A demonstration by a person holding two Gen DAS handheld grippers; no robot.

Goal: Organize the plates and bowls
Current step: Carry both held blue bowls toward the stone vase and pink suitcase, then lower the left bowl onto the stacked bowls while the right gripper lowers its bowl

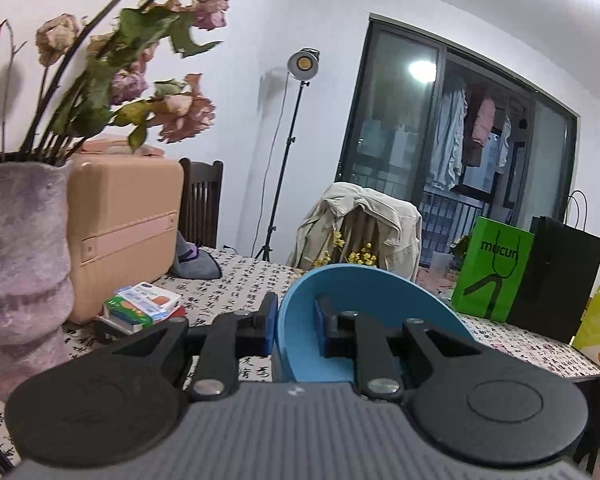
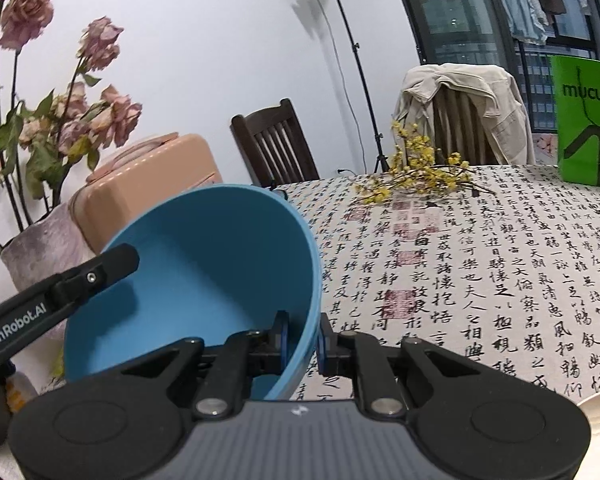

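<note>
We've got both grippers, left [image 1: 296, 330] and right [image 2: 302, 344], nearly closed and pinching opposite rim walls of the round blue plastic bowl [image 2: 204, 280], tilted, above the calligraphy-print tablecloth [image 2: 480, 264].

Left wrist view: mounted behind the left gripper [image 1: 296, 326], low over the table [image 1: 244, 280], facing nearly level toward the window [image 1: 452, 136]; vase [image 1: 24, 256] close at left.
Right wrist view: behind the right gripper [image 2: 302, 340], tilted further down onto the tablecloth [image 2: 480, 264].
Shared: blue bowl [image 2: 204, 280] close-up, light stand [image 2: 354, 52], jacket-draped chair [image 2: 460, 112], green bag [image 2: 586, 120], pink suitcase [image 2: 152, 184].
</note>
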